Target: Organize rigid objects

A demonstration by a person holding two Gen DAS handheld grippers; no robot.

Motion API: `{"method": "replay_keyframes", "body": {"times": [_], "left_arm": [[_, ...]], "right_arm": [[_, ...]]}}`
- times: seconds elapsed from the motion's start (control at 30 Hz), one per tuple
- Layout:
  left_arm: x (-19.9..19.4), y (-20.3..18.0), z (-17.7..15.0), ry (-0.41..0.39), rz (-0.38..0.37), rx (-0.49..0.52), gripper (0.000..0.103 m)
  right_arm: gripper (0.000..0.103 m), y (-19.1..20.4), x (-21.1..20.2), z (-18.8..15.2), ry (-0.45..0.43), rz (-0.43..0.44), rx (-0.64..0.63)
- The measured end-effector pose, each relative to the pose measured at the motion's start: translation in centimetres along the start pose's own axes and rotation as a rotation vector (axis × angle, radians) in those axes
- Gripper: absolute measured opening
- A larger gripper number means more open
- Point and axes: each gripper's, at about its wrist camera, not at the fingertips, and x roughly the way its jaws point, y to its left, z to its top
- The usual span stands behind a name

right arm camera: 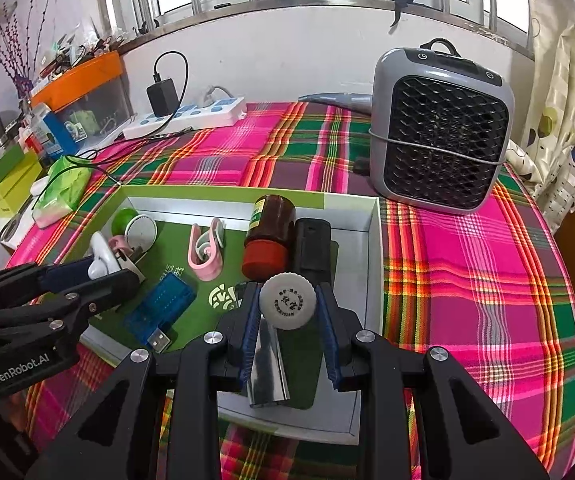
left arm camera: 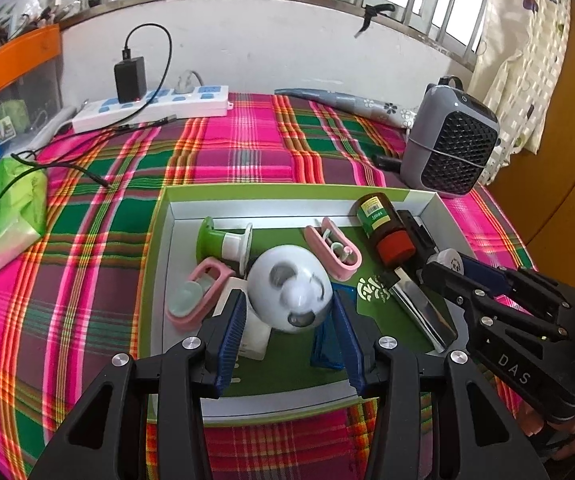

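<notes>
Tray (left arm camera: 159,240) with green floor sits on the plaid surface (left arm camera: 227,152), and both my tools work inside it. My left tool (left arm camera: 289,308) is clamped on a white ball (left arm camera: 289,294) with grey patches, near the tray's middle, beside a pink clip (left arm camera: 195,294). My right tool (right arm camera: 286,301) is clamped on a small white cap (right arm camera: 286,300) at the tray's right side, just in front of a brown bottle (right arm camera: 269,236) lying on its side. A grey heater (right arm camera: 439,128) stands behind the tray.

left claw (left arm camera: 289,320) black, blue pads | right claw (right arm camera: 287,312) alike (silver screws)
</notes>
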Motion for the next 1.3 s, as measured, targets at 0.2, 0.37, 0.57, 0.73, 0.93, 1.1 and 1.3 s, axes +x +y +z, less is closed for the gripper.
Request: {"method": "replay_keyframes", "body": {"times": [0.2, 0.37, 0.57, 0.73, 0.93, 1.1, 1.3], "left_arm": [[0.1, 0.0, 0.1, -0.002, 0.012, 0.006, 0.044], [0.1, 0.0, 0.1, -0.001, 0.017, 0.006, 0.044], [0.0, 0.0, 0.1, 0.002, 0.024, 0.007, 0.044], [-0.4, 0.1, -0.1, 0.000, 0.028, 0.003, 0.044], [-1.5, -0.3, -0.6, -0.011, 0.027, 0.008, 0.044], [-2.8, -0.7, -1.1, -0.027, 0.027, 0.012, 0.044], [-4.5, -1.4, -2.4, -0.045, 0.035, 0.022, 0.044]], "right_arm": [[0.029, 0.0, 0.1, 0.0, -0.001, 0.006, -0.004], [0.029, 0.0, 0.1, 0.0, -0.001, 0.004, -0.004], [0.030, 0.1, 0.1, 0.1, -0.002, 0.002, -0.004], [0.037, 0.1, 0.1, 0.0, 0.002, 0.009, 0.006], [0.037, 0.5, -0.4, -0.2, -0.009, 0.003, -0.003], [0.038, 0.8, -1.2, -0.5, -0.019, -0.003, 0.000], [0.038, 1.4, -3.0, -1.2, -0.038, 0.004, 0.002]]}}
